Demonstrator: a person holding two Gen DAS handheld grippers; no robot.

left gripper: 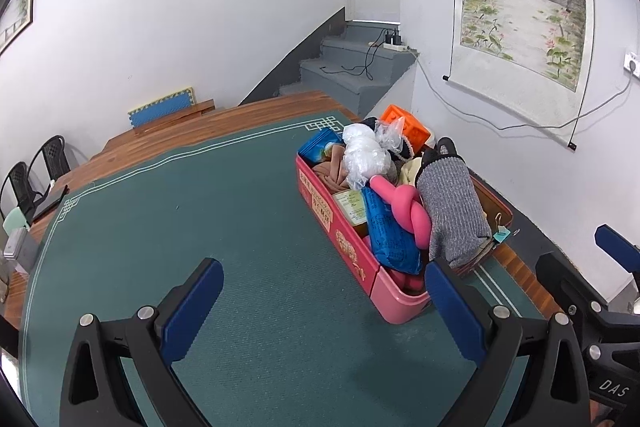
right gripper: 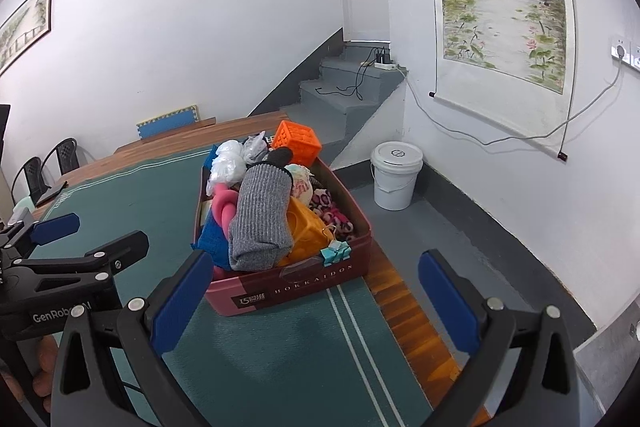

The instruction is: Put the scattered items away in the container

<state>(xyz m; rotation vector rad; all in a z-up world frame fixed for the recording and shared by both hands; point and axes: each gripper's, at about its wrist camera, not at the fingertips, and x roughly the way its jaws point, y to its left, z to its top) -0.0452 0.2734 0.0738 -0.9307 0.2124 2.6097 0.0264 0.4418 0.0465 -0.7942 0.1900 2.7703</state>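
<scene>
Scattered items now appear to sit all inside the red rectangular cardboard box [right gripper: 280, 287], which stands on the green felt-covered worktop [left gripper: 200, 207] near its far right corner, with its long axis running away from both cameras. From the left hand-held gripper [left gripper: 324, 307] the box lies ahead and to the right, its pink near end just beside the right fingertip; from the right hand-held gripper [right gripper: 316, 299] it lies straight ahead and a little left, so the right one looks the better placed of the two. Both stand with jaws spread wide and nothing between the blue pads. The box is heaped above its rim: a grey knitted glove with a dark cuff [right gripper: 260, 227] lies on top along the box's length, with a knotted pink rubber toy [left gripper: 404, 211] and a blue printed packet [left gripper: 388, 235] beside it on the left, crumpled clear plastic bags [left gripper: 368, 155] and an orange perforated cube [right gripper: 296, 143] at the far end, an orange plastic block [right gripper: 308, 231] and a leopard-print cloth [right gripper: 332, 211] on the right, and teal binder clips [right gripper: 336, 253] on the near wall. No loose item shows on the felt in either view, so the tidying seems essentially done; the glove, riding high, could slide off if nudged.
</scene>
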